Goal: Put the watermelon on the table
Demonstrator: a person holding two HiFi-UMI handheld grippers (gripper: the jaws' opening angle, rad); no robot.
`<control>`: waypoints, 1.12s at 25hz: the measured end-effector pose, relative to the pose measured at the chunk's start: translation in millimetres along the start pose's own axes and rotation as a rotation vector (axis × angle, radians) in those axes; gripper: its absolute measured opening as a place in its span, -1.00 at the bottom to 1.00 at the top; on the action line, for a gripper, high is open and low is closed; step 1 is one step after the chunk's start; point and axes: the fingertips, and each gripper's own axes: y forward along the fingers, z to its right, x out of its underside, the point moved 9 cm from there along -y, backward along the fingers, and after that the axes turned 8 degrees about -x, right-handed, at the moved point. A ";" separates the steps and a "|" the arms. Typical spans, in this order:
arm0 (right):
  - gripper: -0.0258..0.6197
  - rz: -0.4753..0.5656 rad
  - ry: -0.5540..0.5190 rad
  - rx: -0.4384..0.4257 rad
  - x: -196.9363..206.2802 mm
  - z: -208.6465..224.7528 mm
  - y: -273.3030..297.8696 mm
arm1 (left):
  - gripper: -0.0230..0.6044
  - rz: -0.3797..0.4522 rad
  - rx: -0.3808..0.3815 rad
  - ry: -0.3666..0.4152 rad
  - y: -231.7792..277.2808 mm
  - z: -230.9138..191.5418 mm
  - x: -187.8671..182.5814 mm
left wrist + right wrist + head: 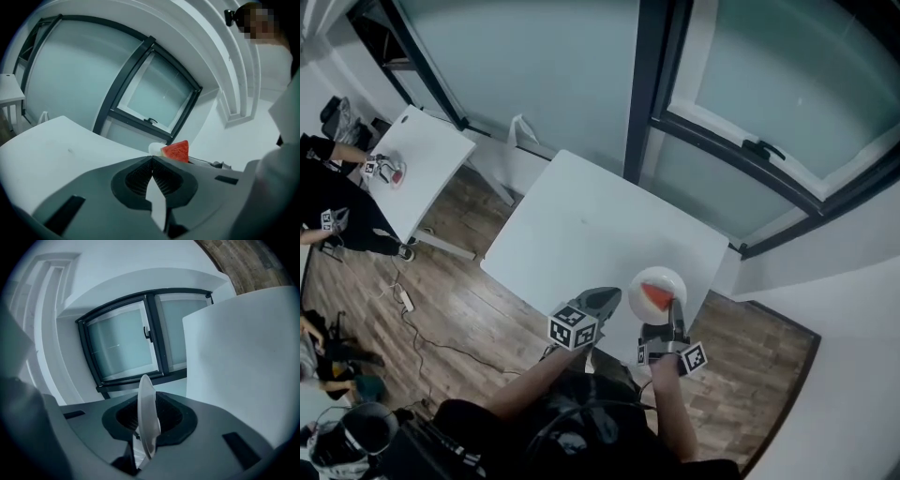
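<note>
Our left gripper [612, 296] and right gripper [674, 306] are dark grey moulded shells. Each carries a cube [573, 328] faced with black-and-white square markers. Seen close in the gripper views, each pair of jaws is scooped into a rounded hollow lined with finely ribbed black pads [138, 178], and a dark rectangular slot [65, 213] is sunk in each flank. We wear a black top [581, 427].
</note>
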 end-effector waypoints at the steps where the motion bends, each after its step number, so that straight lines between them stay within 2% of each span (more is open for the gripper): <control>1: -0.71 0.003 -0.001 0.013 -4.0 4.7 5.7 | -0.91 -0.010 -0.007 0.002 8.5 -4.2 0.1; 10: -0.71 0.047 -0.050 0.062 -42.5 53.2 87.9 | -0.91 -0.048 -0.011 0.070 108.9 -57.2 -11.0; 18: -0.71 0.176 -0.024 0.123 -91.6 125.7 159.9 | -0.91 -0.055 -0.013 0.089 191.4 -98.7 -17.9; 21: -0.71 0.224 -0.052 0.190 -104.0 148.0 175.7 | -0.91 -0.086 -0.031 0.075 205.6 -110.3 -13.9; 25: -0.71 0.299 -0.071 0.214 -124.1 170.9 199.7 | -0.91 -0.099 -0.012 0.080 212.9 -116.8 -19.3; 28: -0.71 0.297 -0.081 0.236 -129.7 180.6 216.9 | -0.91 -0.106 -0.014 0.063 212.6 -123.6 -19.7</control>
